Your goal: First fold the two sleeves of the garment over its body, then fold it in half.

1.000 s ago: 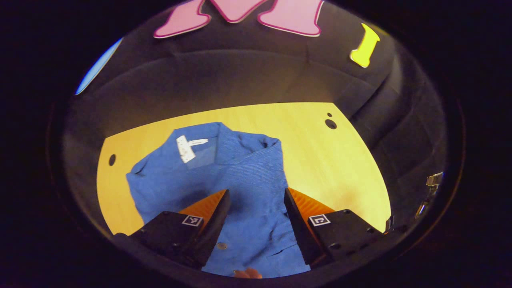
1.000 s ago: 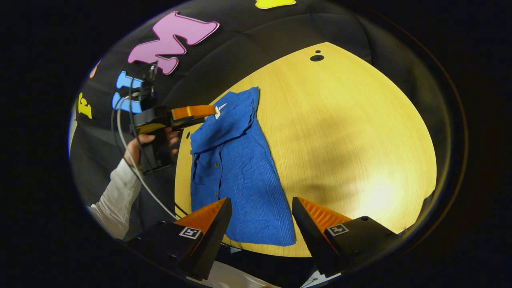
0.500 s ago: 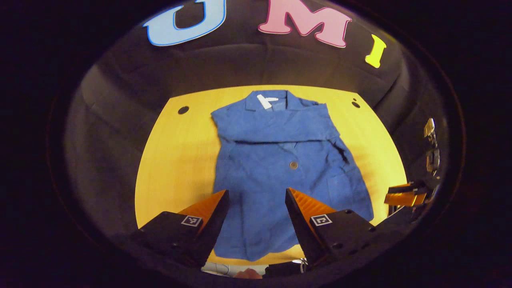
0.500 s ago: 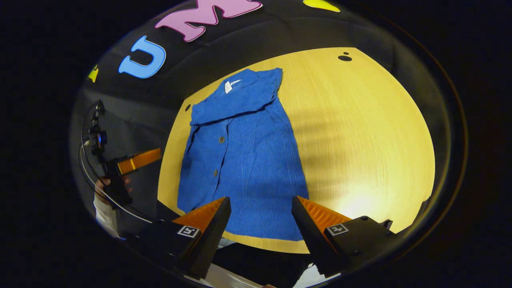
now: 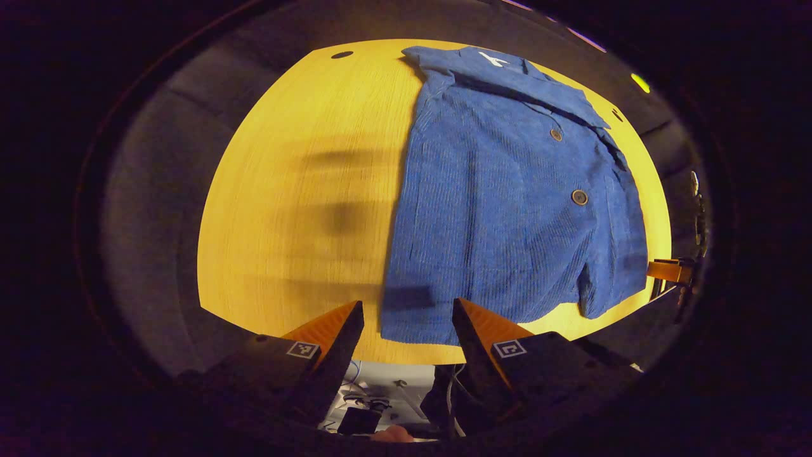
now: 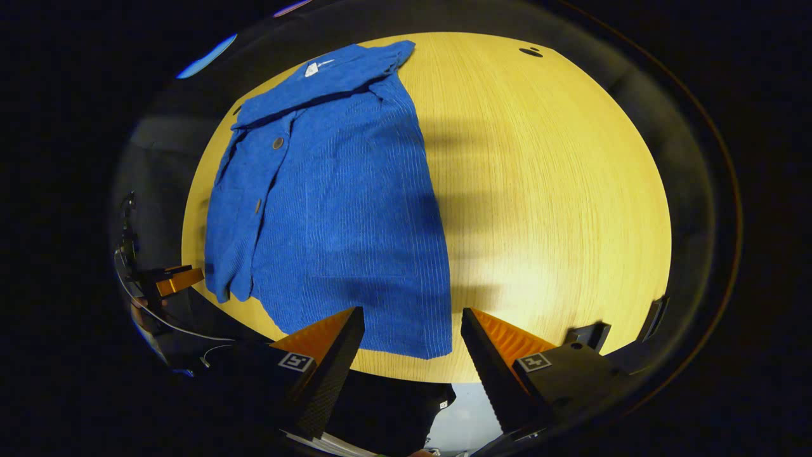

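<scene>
Both hand-held grippers, left (image 5: 406, 320) and right (image 6: 412, 327), unclenched near shirt (image 5: 507, 190) hem on surface (image 5: 298, 190), ready for halving.

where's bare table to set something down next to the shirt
In the right gripper view, the widest bare wood of the table lies right of the blue shirt, out to the rim. In the left gripper view, a narrower bare patch lies left of it. The near edge is crowded: both open grippers hover there.
</scene>
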Demonstrator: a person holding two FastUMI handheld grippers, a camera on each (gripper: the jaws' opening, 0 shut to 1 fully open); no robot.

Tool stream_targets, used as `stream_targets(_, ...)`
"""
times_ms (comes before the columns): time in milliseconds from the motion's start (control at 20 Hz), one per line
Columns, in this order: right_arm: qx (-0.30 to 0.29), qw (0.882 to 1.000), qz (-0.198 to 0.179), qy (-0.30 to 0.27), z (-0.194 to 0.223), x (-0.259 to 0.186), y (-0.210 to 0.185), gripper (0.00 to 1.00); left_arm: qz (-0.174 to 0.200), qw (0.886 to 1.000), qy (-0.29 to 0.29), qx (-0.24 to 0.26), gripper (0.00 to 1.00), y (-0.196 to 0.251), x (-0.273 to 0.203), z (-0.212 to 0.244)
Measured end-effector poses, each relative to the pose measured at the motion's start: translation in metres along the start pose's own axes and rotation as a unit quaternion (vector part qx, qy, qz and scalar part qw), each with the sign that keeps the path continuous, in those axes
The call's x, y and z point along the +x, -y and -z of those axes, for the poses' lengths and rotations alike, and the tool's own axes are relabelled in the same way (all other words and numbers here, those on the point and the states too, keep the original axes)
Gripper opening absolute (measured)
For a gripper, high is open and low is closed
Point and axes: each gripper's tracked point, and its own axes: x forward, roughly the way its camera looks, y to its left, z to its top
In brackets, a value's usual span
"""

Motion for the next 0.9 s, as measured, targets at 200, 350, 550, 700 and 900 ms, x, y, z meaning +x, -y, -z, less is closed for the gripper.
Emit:
stream_targets(200,0.013,0.999,0.034,-0.034,0.018,0.017,0.02,0.99,0.0,0.999,-0.033,-0.011,0.82,-0.002,0.013,0.009)
stream_targets(350,0.018,0.998,0.038,-0.038,0.018,0.02,0.023,0.99,0.01,0.999,-0.038,-0.016,0.82,0.001,0.015,0.007)
stream_targets(550,0.026,0.998,0.037,-0.045,0.019,0.021,0.018,0.99,0.006,0.999,-0.046,-0.002,0.82,0.009,0.019,0.003)
stream_targets(700,0.02,0.998,0.025,-0.045,0.017,0.024,-0.001,0.98,0.014,0.999,-0.046,-0.005,0.82,0.015,0.02,0.0)
stream_targets(900,0.002,0.997,0.057,-0.054,0.016,0.028,-0.001,0.96,0.017,0.999,-0.05,0.0,0.82,0.018,0.021,0.0)
